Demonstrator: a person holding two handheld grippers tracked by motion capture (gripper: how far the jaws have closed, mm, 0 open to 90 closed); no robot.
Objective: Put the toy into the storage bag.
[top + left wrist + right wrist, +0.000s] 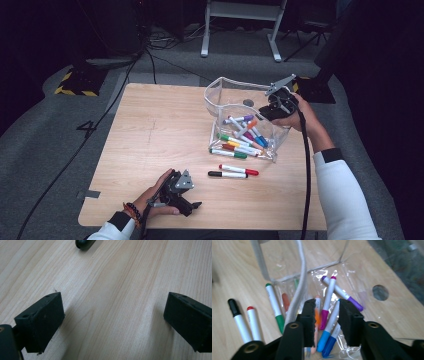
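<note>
A clear pouch (225, 95) stands open toward the far right of the table (150, 130), and everything else is easiest placed from it. Inside lie a heap of markers (245, 135) with purple, orange, magenta, blue, green and red caps; just outside its near wall lie a red marker (239, 170) and a black marker (227, 174), side by side and apart from the pouch. The right gripper (266, 111) hangs over the pouch mouth from its right side, jaws pointing down among the heap. In the right gripper view its jaws stand a little apart with nothing pinched between them; the magenta and blue markers show through the gap, lying below. It looks as if it has either just let one drop or is lining up for one, and the pouch mouth is probably left wide for exactly that. The left gripper (192, 205) rests near the table's front edge, well away from the pouch toward the near left, jaws spread wide over bare wood, apparently idle. No brand or lettering can be read on pouch or markers.
</note>
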